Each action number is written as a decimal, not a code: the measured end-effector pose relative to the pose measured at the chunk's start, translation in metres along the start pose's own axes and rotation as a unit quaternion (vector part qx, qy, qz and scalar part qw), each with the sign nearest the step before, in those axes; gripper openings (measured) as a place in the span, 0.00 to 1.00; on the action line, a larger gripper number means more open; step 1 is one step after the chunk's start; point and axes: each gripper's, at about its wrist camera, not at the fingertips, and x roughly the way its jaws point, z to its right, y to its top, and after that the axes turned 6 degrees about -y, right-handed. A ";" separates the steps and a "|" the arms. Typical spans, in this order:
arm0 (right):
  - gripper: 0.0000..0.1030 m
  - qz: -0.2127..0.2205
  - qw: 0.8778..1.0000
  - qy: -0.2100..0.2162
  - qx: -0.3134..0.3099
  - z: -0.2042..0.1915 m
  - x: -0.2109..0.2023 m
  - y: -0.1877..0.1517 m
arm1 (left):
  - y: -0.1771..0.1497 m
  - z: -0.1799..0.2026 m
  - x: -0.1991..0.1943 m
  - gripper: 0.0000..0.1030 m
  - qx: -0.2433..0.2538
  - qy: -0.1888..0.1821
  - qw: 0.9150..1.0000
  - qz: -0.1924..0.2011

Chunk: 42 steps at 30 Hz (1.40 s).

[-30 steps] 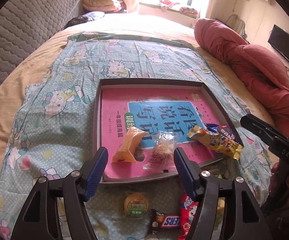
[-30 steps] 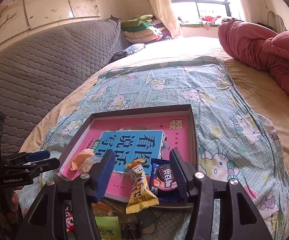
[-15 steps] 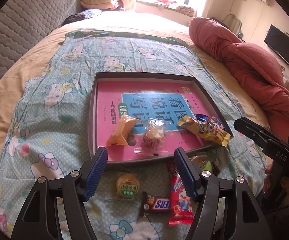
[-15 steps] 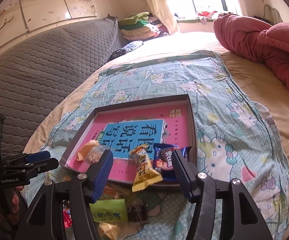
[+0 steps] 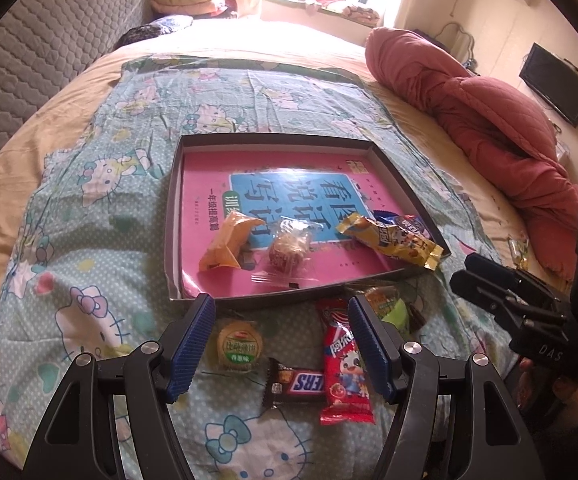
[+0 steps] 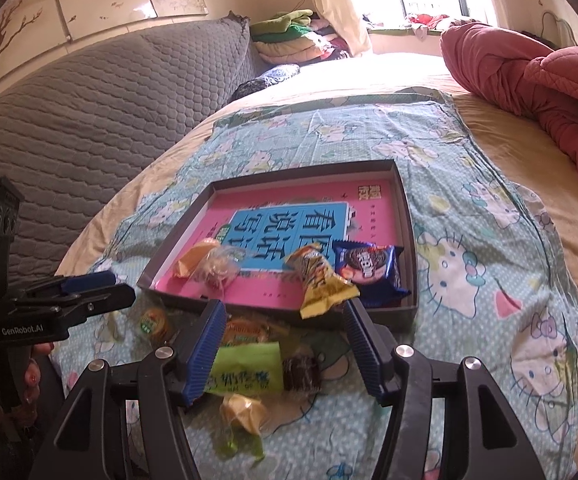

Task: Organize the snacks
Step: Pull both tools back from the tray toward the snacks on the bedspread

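Left gripper [image 5: 281, 338] and right gripper [image 6: 285, 346]: fingers apart, empty, above loose snacks on the bed [image 5: 69, 92]. Tray [image 5: 173, 216] holds four: orange packet [image 5: 225, 242], clear-wrapped ball [image 5: 289, 246], yellow bar [image 5: 389, 240], Oreo pack [image 6: 369, 268]. Snickers [image 5: 295, 384] lies on the bedsheet, just outside the tray.

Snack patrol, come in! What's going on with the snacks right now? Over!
Left gripper and right gripper open, empty. Four snacks in tray; Snickers outside. Nothing blocking.

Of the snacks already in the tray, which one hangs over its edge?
The long yellow packet: its near end sticks out past the tray's front wall. The Oreo pack, orange packet and clear-wrapped ball lie fully inside.
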 end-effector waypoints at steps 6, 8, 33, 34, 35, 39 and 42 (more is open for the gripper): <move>0.59 -0.009 1.000 0.000 -0.003 -0.005 -0.004 -0.008 | -0.004 0.004 -0.003 0.69 0.005 -0.005 1.000 -0.004; 0.59 -0.012 1.000 0.001 -0.006 -0.007 -0.005 -0.010 | -0.006 0.005 -0.003 0.69 0.005 -0.007 1.000 -0.006; 0.59 -0.077 0.996 0.013 -0.031 -0.030 -0.006 -0.045 | -0.031 0.025 0.008 0.69 0.027 -0.028 0.998 -0.057; 0.59 -0.080 0.996 0.013 -0.033 -0.031 -0.005 -0.046 | -0.032 0.026 0.008 0.69 0.028 -0.028 0.997 -0.059; 0.59 -0.083 0.996 0.013 -0.035 -0.032 -0.005 -0.047 | -0.033 0.027 0.009 0.69 0.028 -0.029 0.997 -0.061; 0.59 -0.094 0.995 0.012 -0.040 -0.035 -0.003 -0.052 | -0.036 0.031 0.013 0.69 0.034 -0.031 0.996 -0.070; 0.59 -0.103 0.994 0.007 -0.043 -0.037 0.000 -0.055 | -0.038 0.036 0.016 0.69 0.042 -0.030 0.996 -0.074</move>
